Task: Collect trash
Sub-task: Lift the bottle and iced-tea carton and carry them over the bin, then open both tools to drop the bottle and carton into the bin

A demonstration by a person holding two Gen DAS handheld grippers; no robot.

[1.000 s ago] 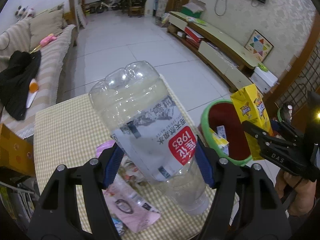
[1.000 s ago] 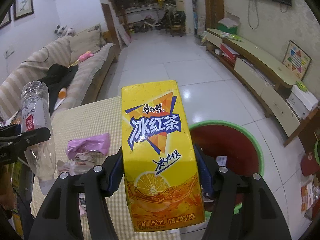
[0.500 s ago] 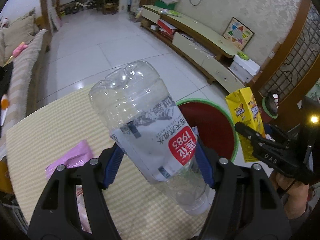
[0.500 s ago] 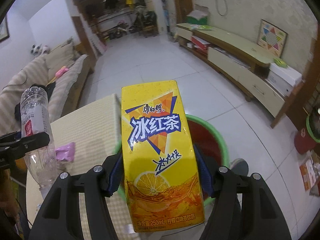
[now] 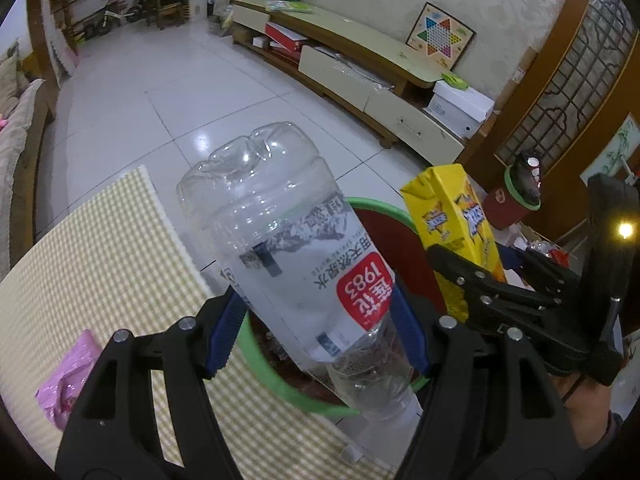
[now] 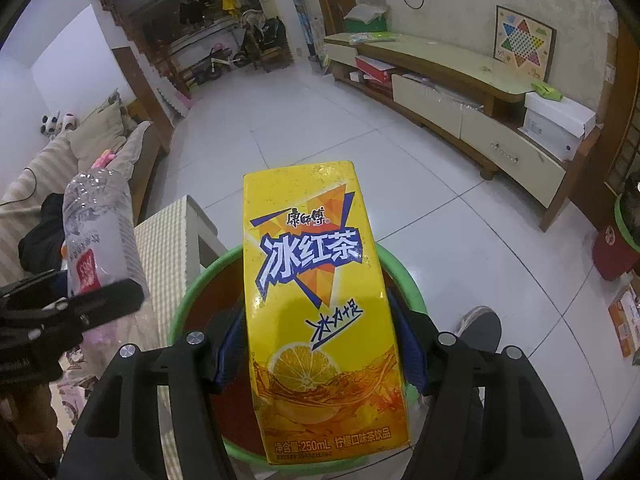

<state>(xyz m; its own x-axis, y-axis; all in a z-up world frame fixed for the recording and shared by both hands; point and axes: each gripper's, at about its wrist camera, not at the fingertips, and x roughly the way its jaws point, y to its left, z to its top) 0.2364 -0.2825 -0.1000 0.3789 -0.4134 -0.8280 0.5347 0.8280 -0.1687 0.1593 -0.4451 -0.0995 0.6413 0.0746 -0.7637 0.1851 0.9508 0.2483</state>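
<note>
My left gripper (image 5: 318, 326) is shut on a clear empty plastic water bottle (image 5: 296, 256) with a grey and red label, held bottom-up over the near rim of a red bin with a green rim (image 5: 276, 384). My right gripper (image 6: 320, 344) is shut on a yellow iced-tea carton (image 6: 316, 304), held upright over the same bin (image 6: 400, 276). The carton (image 5: 452, 220) and right gripper also show at the right of the left wrist view. The bottle (image 6: 100, 236) shows at the left of the right wrist view.
A table with a yellow checked cloth (image 5: 100, 256) lies left of the bin, with a pink wrapper (image 5: 66, 380) on it. A TV cabinet (image 5: 360, 68) runs along the right wall. A small red pot with a green rim (image 5: 516, 200) stands beyond the bin. A sofa (image 6: 60, 160) is far left.
Both grippers have moved right, off the table toward the bin. The bottle and the carton now hang over the bin; the table and pink wrapper have slid to the left.
</note>
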